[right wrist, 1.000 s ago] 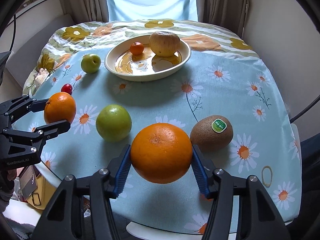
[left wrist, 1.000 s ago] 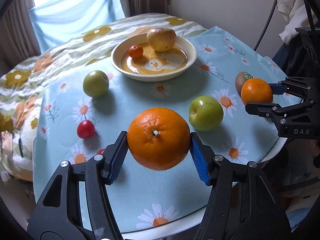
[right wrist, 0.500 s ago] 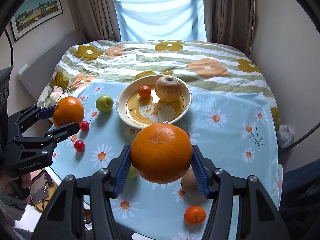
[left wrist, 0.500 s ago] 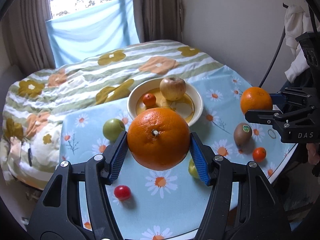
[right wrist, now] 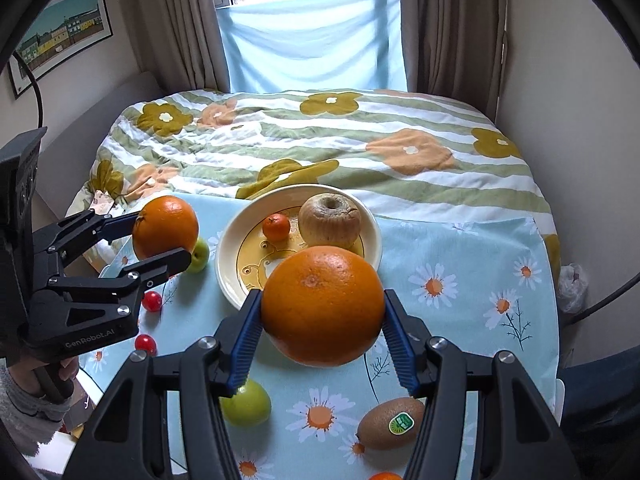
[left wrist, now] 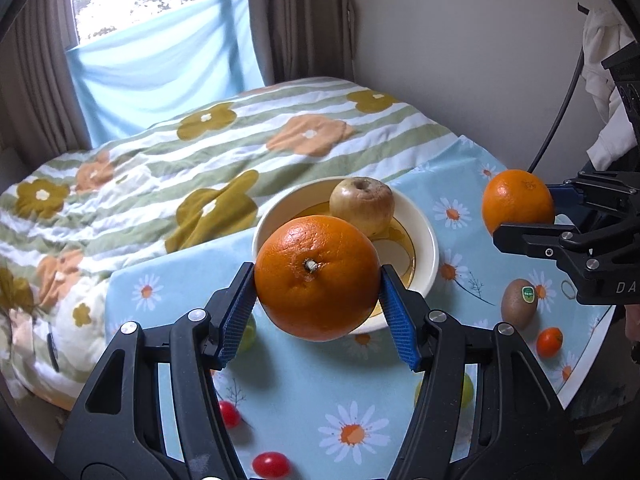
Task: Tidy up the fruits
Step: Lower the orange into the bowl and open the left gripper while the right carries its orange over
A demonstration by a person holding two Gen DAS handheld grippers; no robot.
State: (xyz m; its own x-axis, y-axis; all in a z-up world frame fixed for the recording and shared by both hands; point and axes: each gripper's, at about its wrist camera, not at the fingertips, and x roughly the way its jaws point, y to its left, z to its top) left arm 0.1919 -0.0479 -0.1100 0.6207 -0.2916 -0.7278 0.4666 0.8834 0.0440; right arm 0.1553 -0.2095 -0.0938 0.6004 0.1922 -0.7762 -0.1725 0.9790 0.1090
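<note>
My left gripper (left wrist: 318,282) is shut on a large orange (left wrist: 318,278) and holds it in the air in front of the cream plate (left wrist: 430,248). My right gripper (right wrist: 322,312) is shut on a second orange (right wrist: 322,306), also above the table near the plate (right wrist: 228,256). Each gripper shows in the other's view: the right one (left wrist: 520,212) at the right edge, the left one (right wrist: 164,236) at the left. The plate holds a brownish apple (right wrist: 329,220) and a small tangerine (right wrist: 276,227).
On the daisy tablecloth (right wrist: 460,248) lie a kiwi (right wrist: 390,423), two green apples (right wrist: 245,402) (right wrist: 199,255), cherry tomatoes (right wrist: 152,301) (right wrist: 145,343) and a small tangerine (left wrist: 549,342). A flowered quilt (right wrist: 360,140) covers the bed behind. A wall stands to the right.
Both grippers have risen and pulled back from the table, each still holding its orange. The plate and loose fruit now look smaller and lower, and more of the bed and window shows.
</note>
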